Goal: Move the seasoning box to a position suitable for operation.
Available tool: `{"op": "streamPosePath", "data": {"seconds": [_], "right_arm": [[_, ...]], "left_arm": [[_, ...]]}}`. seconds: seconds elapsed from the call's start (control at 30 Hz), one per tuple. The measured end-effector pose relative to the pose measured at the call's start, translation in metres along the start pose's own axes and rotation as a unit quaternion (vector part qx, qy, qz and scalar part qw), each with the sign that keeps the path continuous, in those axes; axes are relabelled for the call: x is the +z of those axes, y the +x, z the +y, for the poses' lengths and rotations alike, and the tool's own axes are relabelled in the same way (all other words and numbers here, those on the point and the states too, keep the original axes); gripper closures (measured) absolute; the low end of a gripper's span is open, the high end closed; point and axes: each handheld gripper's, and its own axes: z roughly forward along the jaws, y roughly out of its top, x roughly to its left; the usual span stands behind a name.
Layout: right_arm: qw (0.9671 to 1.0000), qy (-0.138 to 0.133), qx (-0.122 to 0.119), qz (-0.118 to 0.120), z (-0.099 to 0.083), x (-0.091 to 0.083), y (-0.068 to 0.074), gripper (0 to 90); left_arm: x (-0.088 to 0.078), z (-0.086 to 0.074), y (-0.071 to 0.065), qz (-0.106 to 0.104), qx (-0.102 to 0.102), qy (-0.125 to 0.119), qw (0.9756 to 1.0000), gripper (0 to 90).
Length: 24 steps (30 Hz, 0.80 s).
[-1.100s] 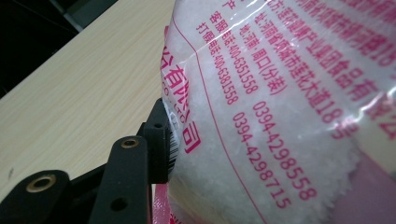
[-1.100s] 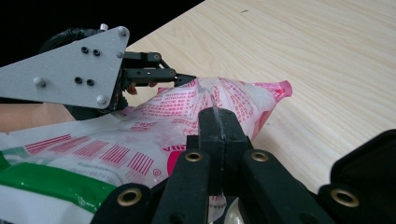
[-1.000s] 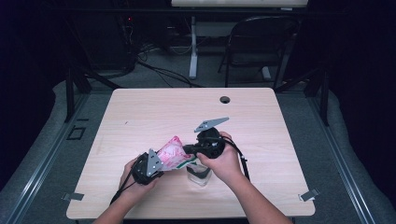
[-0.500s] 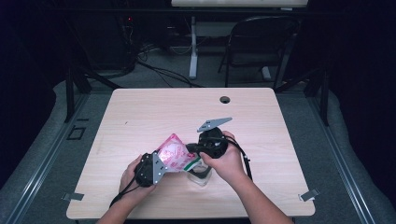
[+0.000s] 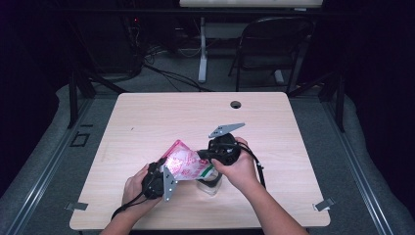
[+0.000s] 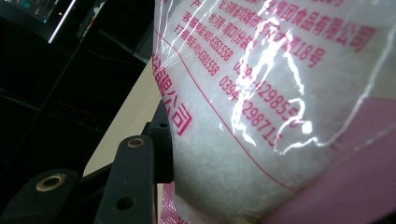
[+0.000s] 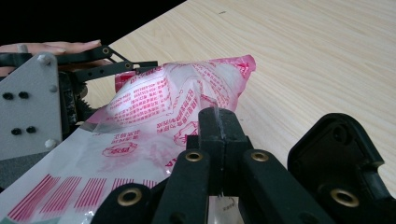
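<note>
A pink and white plastic bag [image 5: 183, 164] of white granules, printed in red, hangs tilted above the table between both grippers. My left gripper [image 5: 169, 174] is shut on its near, lower-left end; one finger [image 6: 161, 135] presses the bag [image 6: 280, 93], while the other finger is hidden. My right gripper [image 5: 206, 159] is shut on the bag's thin right edge, its jaws pressed together [image 7: 218, 123] over the film [image 7: 159, 107]. A clear cup [image 5: 210, 186] stands on the table right under the bag's lower right corner. The left gripper's grey plate [image 7: 28, 112] sits at the left of the right gripper view.
The light wooden table [image 5: 147, 122] has a round cable hole [image 5: 236, 104] near its far edge. A folding chair [image 5: 274, 44] and cables stand on the dark floor beyond. Table clamps sit at the near corners.
The left gripper has sunk slightly toward me and the right gripper has shifted a little right. Both still hold the bag, which sits a touch more tilted over the cup.
</note>
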Motion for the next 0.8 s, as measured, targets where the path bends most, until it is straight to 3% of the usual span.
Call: {"op": "streamPosePath", "data": {"seconds": [0.3,0.57,0.8], "right_arm": [[1.0000,-0.001,0.007,-0.001,0.0009,0.0038,-0.0025,90.0],[1.0000,0.000,0.007,0.002,0.0022,0.0049,-0.0034,90.0],[0.9999,-0.008,0.004,0.004,0.0012,0.0021,-0.0036,90.0]], "left_arm": [[-0.0023,-0.0009,-0.0005,0.014,0.031,0.003,0.9994,60.7],[-0.0038,-0.0014,0.0001,0.022,0.039,0.003,0.9990,61.0],[-0.0055,0.0021,0.0010,0.038,0.061,0.004,0.9974,61.1]]}}
